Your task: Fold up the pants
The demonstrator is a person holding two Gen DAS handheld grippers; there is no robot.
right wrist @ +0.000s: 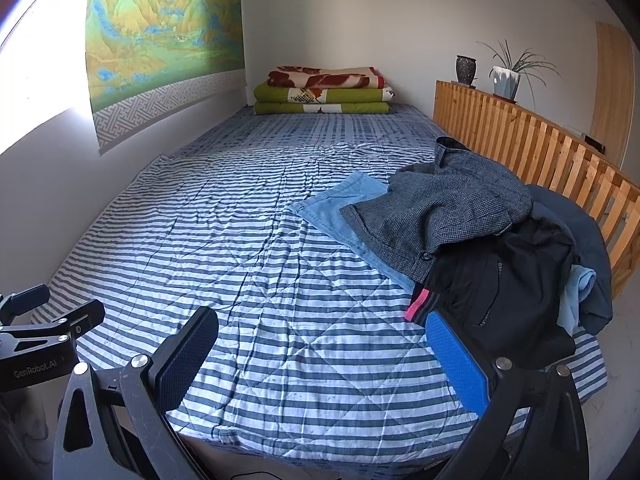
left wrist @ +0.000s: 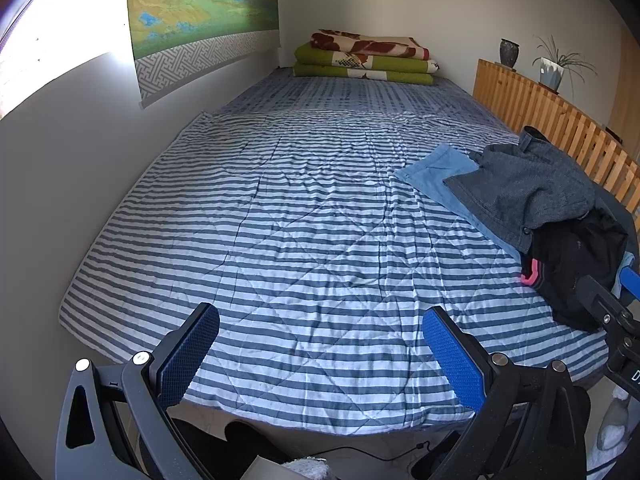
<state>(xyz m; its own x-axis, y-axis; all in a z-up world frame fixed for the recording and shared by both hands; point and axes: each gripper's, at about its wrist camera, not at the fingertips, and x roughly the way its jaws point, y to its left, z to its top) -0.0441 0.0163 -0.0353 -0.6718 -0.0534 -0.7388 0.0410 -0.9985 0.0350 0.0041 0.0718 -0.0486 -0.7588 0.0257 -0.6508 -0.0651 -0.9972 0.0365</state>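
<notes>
Both grippers, the left gripper point(left wrist: 320, 354) and the right gripper point(right wrist: 322, 356), we hold spread wide and empty over the near edge of the bed point(left wrist: 280, 216).

We see the pants in a pile of clothes point(right wrist: 492, 248) at the bed's right edge, against the wooden slatted rail point(right wrist: 532, 140): grey tweed pants point(right wrist: 448, 208) on top, black pants point(right wrist: 500, 300) with a pink stripe beneath them, light blue pants point(right wrist: 340, 208) spread flat underneath, reaching toward the bed's middle. Our right gripper hangs just beside the black pair, not touching. Folded blankets point(left wrist: 364, 58) are stacked at the bed's far end, a landscape hanging point(left wrist: 200, 4) on the wall beside the bed, potted plant point(right wrist: 506, 80) and dark vase point(right wrist: 466, 70) on top of the rail.
</notes>
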